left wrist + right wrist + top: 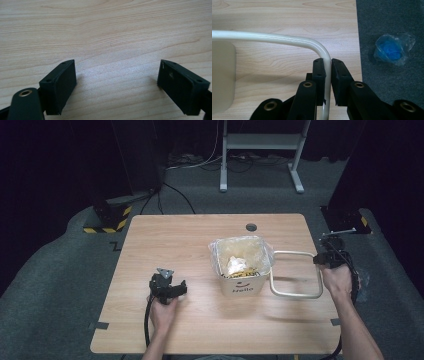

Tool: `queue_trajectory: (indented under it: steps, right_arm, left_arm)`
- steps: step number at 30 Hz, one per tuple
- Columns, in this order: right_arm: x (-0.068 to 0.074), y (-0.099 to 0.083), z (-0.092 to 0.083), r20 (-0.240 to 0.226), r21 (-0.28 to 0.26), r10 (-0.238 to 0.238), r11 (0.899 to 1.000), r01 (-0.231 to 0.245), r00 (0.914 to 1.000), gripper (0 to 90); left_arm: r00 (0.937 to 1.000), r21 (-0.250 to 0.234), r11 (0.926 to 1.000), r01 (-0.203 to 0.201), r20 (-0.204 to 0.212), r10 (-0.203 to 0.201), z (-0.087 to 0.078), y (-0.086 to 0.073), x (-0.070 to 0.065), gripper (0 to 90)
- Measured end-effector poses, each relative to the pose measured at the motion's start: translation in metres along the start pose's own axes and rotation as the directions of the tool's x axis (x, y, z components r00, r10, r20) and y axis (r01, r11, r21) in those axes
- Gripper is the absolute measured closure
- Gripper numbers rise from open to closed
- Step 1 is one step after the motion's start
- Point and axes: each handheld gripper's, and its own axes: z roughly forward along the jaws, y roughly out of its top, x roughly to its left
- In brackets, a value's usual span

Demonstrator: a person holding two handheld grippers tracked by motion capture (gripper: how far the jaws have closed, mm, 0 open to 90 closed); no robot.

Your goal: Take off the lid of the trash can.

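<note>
A small cream bin [243,282] marked "Hello", lined with a clear bag and holding crumpled waste, stands on the wooden table [175,240]. Its cream wire handle [297,275] is swung out to the right. My right gripper [325,261] is shut on the handle's far bar; in the right gripper view the tube [287,39] bends down between the black pads [320,72] of that gripper [327,62]. My left gripper [172,290] rests at the table's front left, left of the bin, open over bare wood [117,72] with nothing between its jaws.
A round cable hole [251,227] lies behind the bin. A crumpled blue and clear plastic wad [394,47] lies on the grey carpet just past the table's right edge. A white desk frame [260,150] and black stands are behind the table.
</note>
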Motion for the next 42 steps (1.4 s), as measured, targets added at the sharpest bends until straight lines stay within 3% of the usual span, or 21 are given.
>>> queue_trajectory:
  steps: [12,29,42]
  right_arm:
    - [0.005,-0.008,0.023,0.01,0.021,-0.002,1.0,0.002,1.0,81.6]
    - [0.007,-0.014,0.037,0.015,0.033,0.007,0.999,-0.007,0.9999,81.5]
    - [0.0,-0.021,0.054,0.022,0.052,0.026,0.998,-0.027,0.9994,81.4]
  left_arm:
    - [1.0,0.0,1.0,0.0,0.0,0.0,0.0,0.0,0.0,15.6]
    - [1.0,0.0,1.0,0.0,0.001,0.0,0.0,0.0,0.0,15.7]
    - [1.0,0.0,1.0,0.0,0.0,0.0,0.0,0.0,0.0,15.7]
